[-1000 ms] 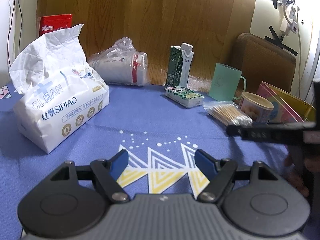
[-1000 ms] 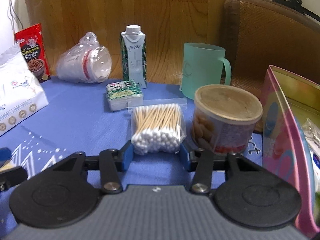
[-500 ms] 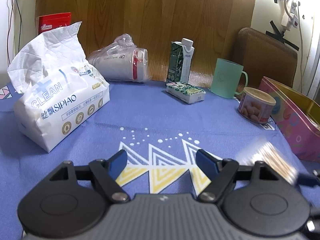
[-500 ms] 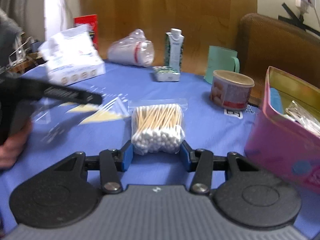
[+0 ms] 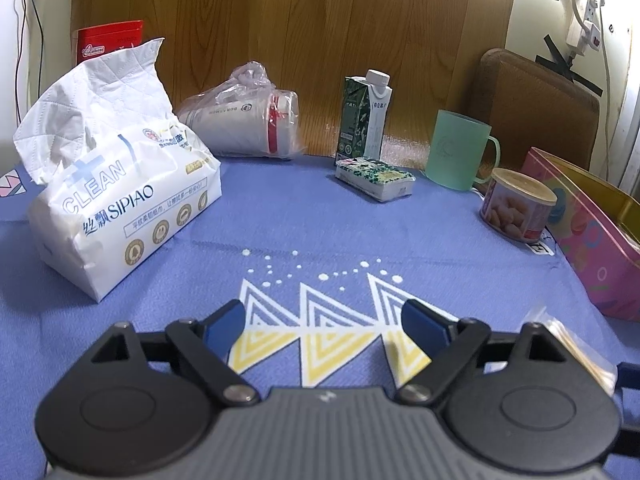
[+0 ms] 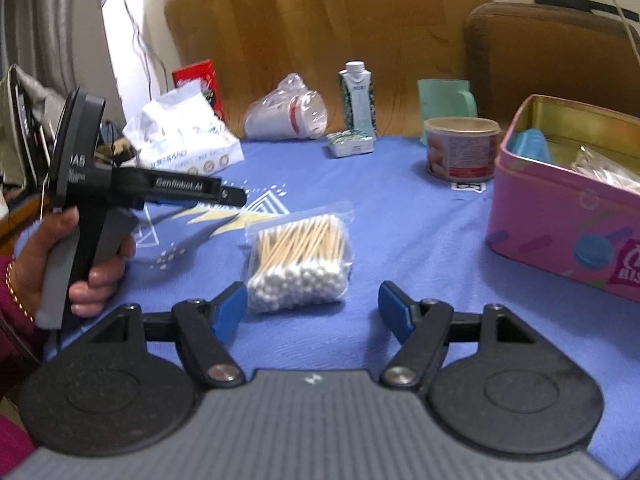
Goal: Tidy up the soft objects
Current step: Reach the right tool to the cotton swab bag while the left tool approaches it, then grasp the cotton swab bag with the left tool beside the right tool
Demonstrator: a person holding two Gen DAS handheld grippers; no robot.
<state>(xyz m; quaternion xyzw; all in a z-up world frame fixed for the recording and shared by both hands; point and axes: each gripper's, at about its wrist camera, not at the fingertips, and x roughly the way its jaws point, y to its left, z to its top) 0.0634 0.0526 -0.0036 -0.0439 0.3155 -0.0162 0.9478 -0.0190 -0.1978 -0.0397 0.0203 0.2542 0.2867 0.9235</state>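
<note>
Clear bag of cotton swabs (image 6: 299,258), wooden sticks, white tips, lies flat on blue tablecloth (image 6: 420,240); right gripper (image 6: 313,312) spread, left gripper (image 5: 323,327) spread, both holding nothing.

You are looking at a blue cloth (image 5: 304,220) with white and yellow zigzags, a pink tin (image 6: 560,216), and a mint-green mug (image 5: 456,156).

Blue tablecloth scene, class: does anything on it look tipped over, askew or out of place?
Yes. The bagged stack of white paper cups lies on its side at the table's back edge, while the green-and-white drink carton and mint-green plastic mug beside it stand upright. Nothing looks spilled or damaged.
</note>
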